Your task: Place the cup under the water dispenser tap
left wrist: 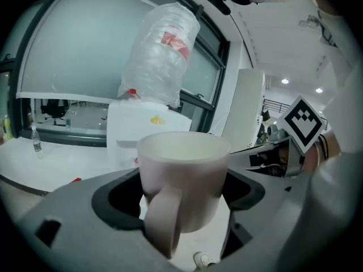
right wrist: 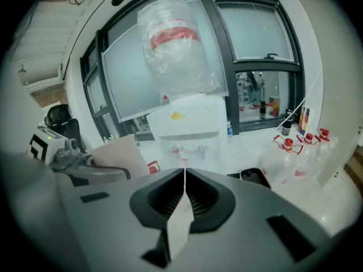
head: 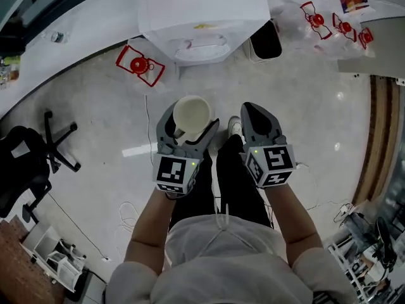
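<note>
A cream cup [head: 192, 114] with a handle sits upright between the jaws of my left gripper [head: 190, 124], which is shut on it. In the left gripper view the cup [left wrist: 184, 174] fills the gap, its handle turned toward the camera. My right gripper [head: 254, 109] hangs beside it, shut with nothing between its jaws, which meet in a thin line [right wrist: 184, 174]. The white water dispenser [head: 202, 14] stands ahead on the floor with a clear bottle [right wrist: 173, 44] on top. Its small taps [right wrist: 187, 150] show in the right gripper view. Both grippers are short of the dispenser.
A black bin [head: 266, 40] stands right of the dispenser. Empty bottles with red handles lie at the left [head: 139, 64] and back right [head: 335, 21]. An office chair [head: 31, 157] is at the left. Thin cables [head: 130, 211] trail on the floor near the person's legs.
</note>
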Tool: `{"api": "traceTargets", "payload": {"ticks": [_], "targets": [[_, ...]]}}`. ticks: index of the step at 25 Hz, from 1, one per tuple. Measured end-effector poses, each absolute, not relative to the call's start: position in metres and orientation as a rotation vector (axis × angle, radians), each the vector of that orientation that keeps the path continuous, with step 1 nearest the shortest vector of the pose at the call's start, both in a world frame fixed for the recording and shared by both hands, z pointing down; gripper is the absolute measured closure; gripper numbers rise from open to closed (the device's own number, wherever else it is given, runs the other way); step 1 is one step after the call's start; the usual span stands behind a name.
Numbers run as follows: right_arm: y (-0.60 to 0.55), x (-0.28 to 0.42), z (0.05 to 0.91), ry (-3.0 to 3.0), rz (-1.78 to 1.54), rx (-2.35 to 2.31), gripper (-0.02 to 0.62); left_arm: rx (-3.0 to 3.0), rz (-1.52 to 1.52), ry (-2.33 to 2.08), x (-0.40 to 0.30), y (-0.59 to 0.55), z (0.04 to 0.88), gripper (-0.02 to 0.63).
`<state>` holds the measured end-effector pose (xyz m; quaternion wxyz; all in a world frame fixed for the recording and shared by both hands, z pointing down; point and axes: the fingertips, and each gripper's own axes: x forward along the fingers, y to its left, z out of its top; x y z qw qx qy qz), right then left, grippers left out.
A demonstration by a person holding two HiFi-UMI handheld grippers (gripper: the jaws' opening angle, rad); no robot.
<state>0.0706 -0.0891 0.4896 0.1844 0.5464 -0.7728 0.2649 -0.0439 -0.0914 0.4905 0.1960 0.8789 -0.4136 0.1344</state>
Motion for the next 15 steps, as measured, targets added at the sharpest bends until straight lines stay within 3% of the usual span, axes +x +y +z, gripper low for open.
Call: {"api": "traceTargets", "payload": {"ticks": [15], "targets": [[-0.156, 0.097, 0.642, -2.261, 0.685, 1.320, 0.566, 2.361, 0.373, -1.441, -0.021, -0.153, 0.663, 0.169]]}}
